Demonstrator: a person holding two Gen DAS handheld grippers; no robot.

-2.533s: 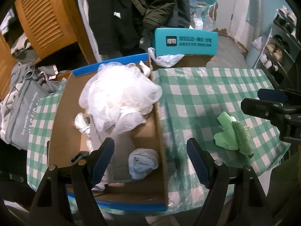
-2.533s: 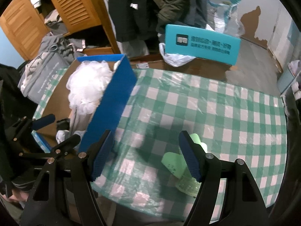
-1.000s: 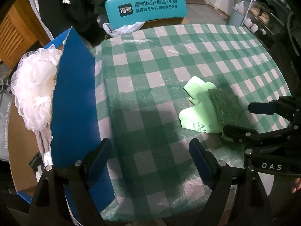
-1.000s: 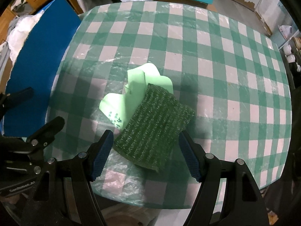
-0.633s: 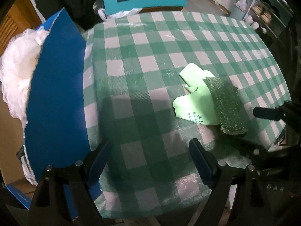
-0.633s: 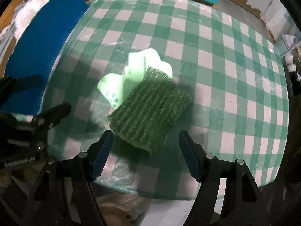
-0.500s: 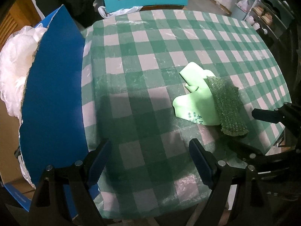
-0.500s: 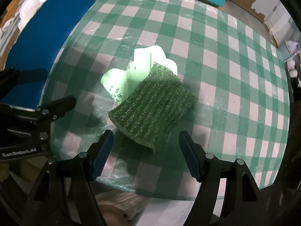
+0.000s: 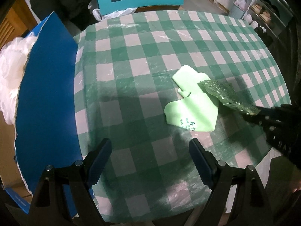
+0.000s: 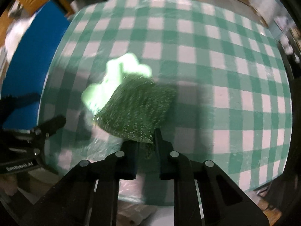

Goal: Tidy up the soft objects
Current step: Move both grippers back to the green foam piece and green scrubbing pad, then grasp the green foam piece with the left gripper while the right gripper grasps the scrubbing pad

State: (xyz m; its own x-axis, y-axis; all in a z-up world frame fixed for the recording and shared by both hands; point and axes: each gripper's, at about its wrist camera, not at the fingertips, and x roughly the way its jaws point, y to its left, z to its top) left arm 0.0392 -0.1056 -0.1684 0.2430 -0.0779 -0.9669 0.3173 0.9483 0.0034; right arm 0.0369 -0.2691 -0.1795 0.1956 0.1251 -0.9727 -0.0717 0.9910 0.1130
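Left wrist view, from the left edge across: a white mesh bath pouf (image 9: 11, 71) bulges out of the cardboard box (image 9: 48, 86), whose blue outer wall stands against the edge of the table with the green-and-white checked cloth (image 9: 143, 60). The left gripper (image 9: 149, 162) hangs over bare cloth with its jaws wide apart and nothing between them. Right of centre lies a pale green foam pad (image 9: 191, 109) with small printed characters, flat on the cloth. Over its right side slants the dark green scouring sponge (image 9: 227, 98), its far end on the foam pad and its near end raised off the cloth. That near end sits in the right gripper (image 9: 258, 111), whose jaws have just been closing and are now clamped on the sponge's corner.

In the right wrist view the sponge (image 10: 137, 107) fans out ahead of the pinched fingers (image 10: 131, 148), blurred, with the foam pad (image 10: 114, 79) showing from under its left edge.

The sponge looks light, rough and very squashy; it probably crumples where it is pinched and droops beyond. A corner hold should carry it, though it may swing. Its coarse weave could drag the foam pad along, so a clean lift matters. The foam pad also seems light and bendy, best taken at a free edge.
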